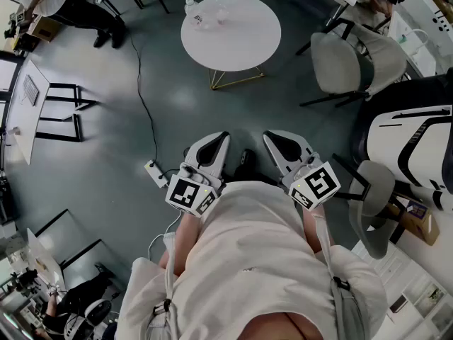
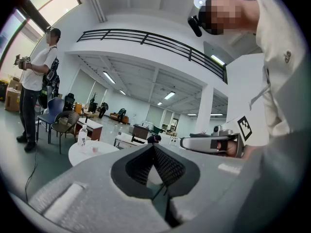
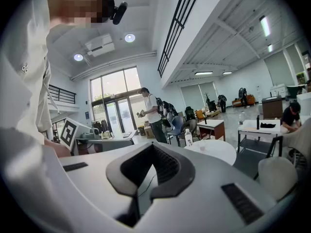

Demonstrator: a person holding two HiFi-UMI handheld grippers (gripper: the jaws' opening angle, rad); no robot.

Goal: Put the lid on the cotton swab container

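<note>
Held close against the person's shirt point(image 1: 255, 253), left gripper point(image 1: 214, 146) and right gripper point(image 1: 279, 146) each have jaws together with nothing between. Well ahead, round white table point(image 1: 241, 48) carries a bottle point(image 1: 189, 6) and small clear items point(image 1: 212, 18), too small to tell container from lid

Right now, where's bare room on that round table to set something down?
Round table: the centre and right side, toward the grey chair, are bare. Its far-left edge holds a bottle and small clear items. Floor before the table is open, bar a cable at left.
</note>
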